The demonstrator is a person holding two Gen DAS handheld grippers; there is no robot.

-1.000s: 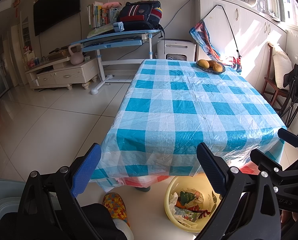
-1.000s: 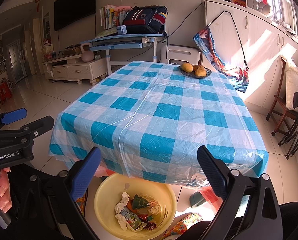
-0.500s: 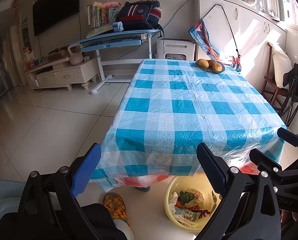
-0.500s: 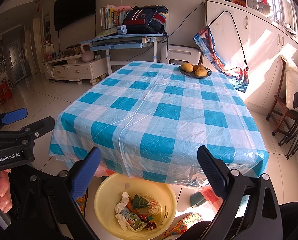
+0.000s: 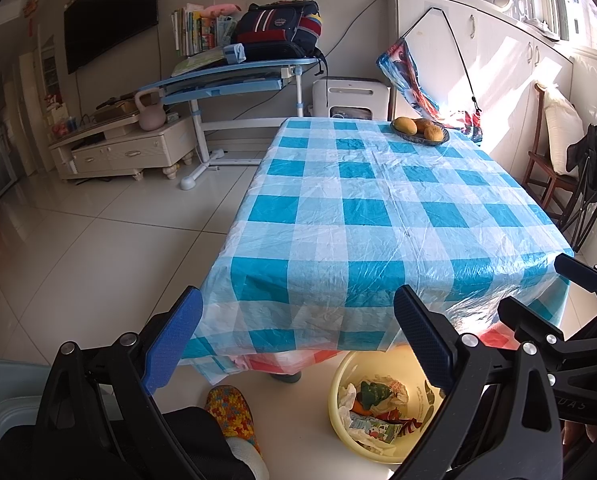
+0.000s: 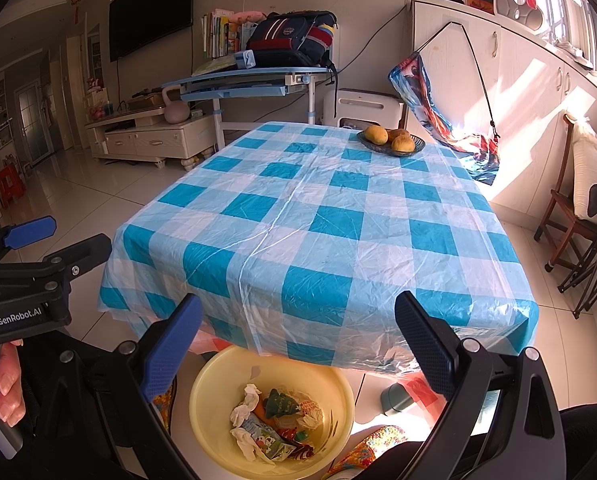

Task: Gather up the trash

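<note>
Compared with the frames half a second and a second back, I see no real change: both views hold the same framing, and the trash has not shifted.

Left tool (image 5: 294, 344): blue pads spread wide apart, nothing between them. Right tool (image 6: 298, 346): likewise wide apart and empty. In the right wrist view the left tool shows again at the left edge of the frame, with a few fingertips (image 6: 6, 392) of the person's hand just below it; the rest of that hand is cut off.

The yellow basin (image 6: 218, 384) sits on the floor at the bottom centre of the right wrist view, directly below the gap between the right tool's pads, partly tucked under the near edge of the table (image 6: 318, 216). In the left wrist view the basin lies lower right, its right side hidden behind the tool's right finger.

The trash (image 6: 272, 424) is piled in the basin: crumpled white tissue, a dark green wrapper, a printed carton. Smaller pieces I cannot identify.

The checked cloth covers the table; a dish of fruit (image 6: 390, 140) stands at its far end, upper centre. A patterned slipper (image 5: 230, 412) shows at bottom centre of the left view, partly cut off by the person's dark clothing.
</note>
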